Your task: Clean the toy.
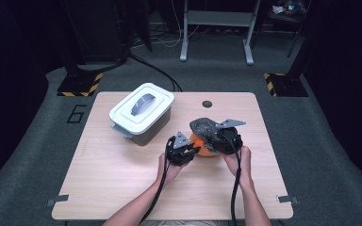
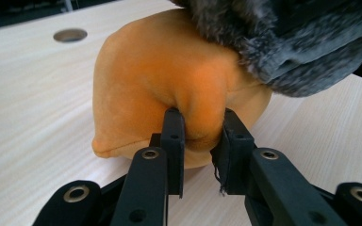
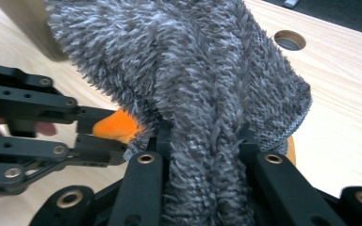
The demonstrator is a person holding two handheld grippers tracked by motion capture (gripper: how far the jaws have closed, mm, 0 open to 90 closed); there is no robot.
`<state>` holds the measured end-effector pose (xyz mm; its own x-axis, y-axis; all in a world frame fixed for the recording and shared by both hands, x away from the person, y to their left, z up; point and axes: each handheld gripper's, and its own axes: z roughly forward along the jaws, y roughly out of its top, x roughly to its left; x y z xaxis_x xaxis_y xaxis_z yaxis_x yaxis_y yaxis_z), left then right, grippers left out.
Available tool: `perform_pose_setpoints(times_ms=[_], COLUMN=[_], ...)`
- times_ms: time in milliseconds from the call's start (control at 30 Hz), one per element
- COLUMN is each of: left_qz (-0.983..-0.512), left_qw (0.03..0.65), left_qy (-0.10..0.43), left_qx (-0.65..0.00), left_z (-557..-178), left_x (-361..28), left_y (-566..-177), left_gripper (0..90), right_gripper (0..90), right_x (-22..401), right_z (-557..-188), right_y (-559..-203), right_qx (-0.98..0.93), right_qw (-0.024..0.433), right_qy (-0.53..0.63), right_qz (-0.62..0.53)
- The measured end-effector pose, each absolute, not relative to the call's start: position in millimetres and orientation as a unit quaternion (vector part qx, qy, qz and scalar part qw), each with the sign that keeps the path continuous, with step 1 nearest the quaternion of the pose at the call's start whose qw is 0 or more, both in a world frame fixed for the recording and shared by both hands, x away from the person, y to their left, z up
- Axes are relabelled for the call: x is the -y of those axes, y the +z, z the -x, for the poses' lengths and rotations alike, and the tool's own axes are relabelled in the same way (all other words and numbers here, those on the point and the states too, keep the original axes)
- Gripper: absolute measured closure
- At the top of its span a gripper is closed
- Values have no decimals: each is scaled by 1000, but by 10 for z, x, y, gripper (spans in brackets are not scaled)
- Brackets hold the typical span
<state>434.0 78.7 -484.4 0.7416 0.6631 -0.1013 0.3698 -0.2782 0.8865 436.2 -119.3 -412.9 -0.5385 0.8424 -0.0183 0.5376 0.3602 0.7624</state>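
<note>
An orange plush piece (image 2: pixel 169 66) lies on the wooden table (image 1: pixel 122 188) right of centre. My left gripper (image 2: pixel 201 132) is shut on a fold of its near side, and the pads dent the soft fabric. A grey fuzzy cloth (image 3: pixel 193 70) hangs over the top of the orange piece (image 1: pixel 206 151). It is bunched between the jaws of my right gripper (image 3: pixel 200 141), which is shut on it. In the high view the left gripper (image 1: pixel 193 151) sits just left of the right gripper (image 1: pixel 217 136), with the grey cloth (image 1: pixel 203 126) raised behind them.
A white lidded box (image 1: pixel 142 112) with a grey handle stands at the back left of the table. A round cable hole (image 1: pixel 207 103) lies near the far edge. Black-and-yellow striped floor bases flank the table beyond it.
</note>
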Motion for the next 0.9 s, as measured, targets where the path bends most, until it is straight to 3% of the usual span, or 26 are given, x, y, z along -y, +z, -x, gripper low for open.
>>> perform_pose_setpoints(times_ms=[167, 533, 900], left_qz=[-783, -781, -778], left_qw=[497, 497, 500], left_qy=[149, 147, 135], left_qx=[-344, -349, -356], left_z=[-4352, -4362, -4375], left_x=[-783, -774, -786], left_y=[-4859, -4869, -4891], left_gripper=[755, 753, 753], right_gripper=[723, 719, 717], right_x=[1139, 1472, 1736], right_z=[-4369, -4362, -4440], right_y=[-4178, -4316, -4540], right_qx=[-794, -774, -755], right_qw=[221, 232, 217], right_qy=[356, 345, 340], right_qz=[-441, -478, -517])
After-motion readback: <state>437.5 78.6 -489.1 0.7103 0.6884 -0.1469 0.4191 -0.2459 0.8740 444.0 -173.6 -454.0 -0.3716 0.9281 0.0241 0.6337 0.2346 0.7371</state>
